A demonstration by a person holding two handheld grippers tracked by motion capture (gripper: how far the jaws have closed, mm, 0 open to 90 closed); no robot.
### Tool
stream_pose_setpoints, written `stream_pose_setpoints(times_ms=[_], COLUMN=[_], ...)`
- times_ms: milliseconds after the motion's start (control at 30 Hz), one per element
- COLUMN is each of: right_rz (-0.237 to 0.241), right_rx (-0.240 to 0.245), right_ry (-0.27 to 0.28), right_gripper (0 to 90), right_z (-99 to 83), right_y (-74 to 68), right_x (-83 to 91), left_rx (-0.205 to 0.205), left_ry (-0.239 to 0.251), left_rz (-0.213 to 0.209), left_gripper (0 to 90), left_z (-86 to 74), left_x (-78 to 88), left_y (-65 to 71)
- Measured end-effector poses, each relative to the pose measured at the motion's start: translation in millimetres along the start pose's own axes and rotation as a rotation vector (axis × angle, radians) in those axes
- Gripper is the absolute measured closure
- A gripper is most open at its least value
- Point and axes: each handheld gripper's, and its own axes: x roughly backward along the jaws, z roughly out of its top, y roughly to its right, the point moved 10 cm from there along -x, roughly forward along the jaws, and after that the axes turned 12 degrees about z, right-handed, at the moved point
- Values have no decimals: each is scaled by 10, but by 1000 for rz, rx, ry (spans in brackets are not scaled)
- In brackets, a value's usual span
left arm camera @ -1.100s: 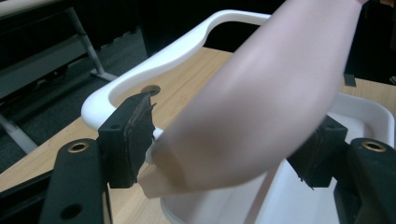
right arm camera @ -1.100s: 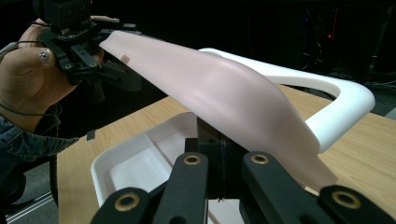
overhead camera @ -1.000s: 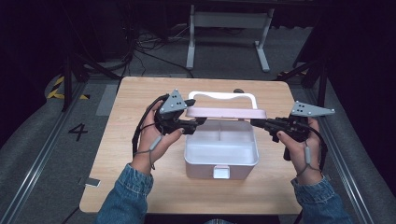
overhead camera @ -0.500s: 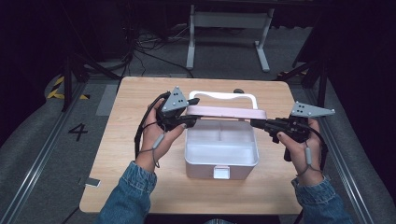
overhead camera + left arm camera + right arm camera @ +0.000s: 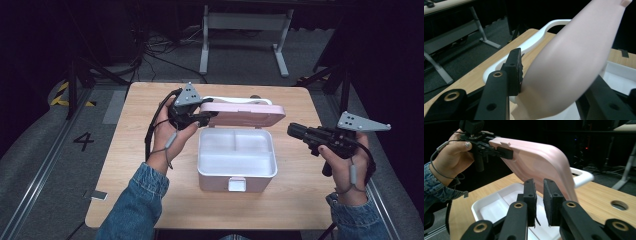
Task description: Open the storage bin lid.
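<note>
The pink lid (image 5: 245,114) stands raised over the white box (image 5: 237,159) at the middle of the desk (image 5: 125,150). It looks like light, stiff, smooth plastic, best taken by its edge. My left tongs (image 5: 204,117) have just closed on its left end and seem clamped there. My right tongs (image 5: 292,130), at frame right, have just parted slightly, holding nothing.

A light wooden bench (image 5: 150,200) with rounded corners stands on a grey carpeted floor (image 5: 45,150). Beyond it a grey metal table frame (image 5: 245,22) rests on two feet, with dark cables (image 5: 150,50) trailing beside it. A painted number four (image 5: 83,141) and yellow-black tape (image 5: 62,92) mark the floor at left. The room behind is dark.
</note>
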Motion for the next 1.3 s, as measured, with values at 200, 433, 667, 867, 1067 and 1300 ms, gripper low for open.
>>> stream_pose_setpoints(times_ms=[200,433,667,867,1067,1300], right_rz=[-55,-80,-83,-94,-110,-121], right_rx=[-3,-12,-20,-24,-20,-20], right_ry=[-19,-13,4,8,-5,0], right_gripper=[764,740,702,696,676,667], right_z=[-35,-41,-25,-27,-44,-44], right_y=[107,203,224,259,268,294], right_x=[114,175,220,251,245,273], left_rx=[9,-3,36,30,32,93], left_ry=[8,-8,-28,-50,-93,-87], left_rz=[31,83,95,114,95,78], left_gripper=[559,545,510,491,404,448], left_z=[88,175,153,150,69,-18], left_x=[-76,-217,-355,-450,-594,-728], left_y=[-75,-180,-243,-305,-269,-371])
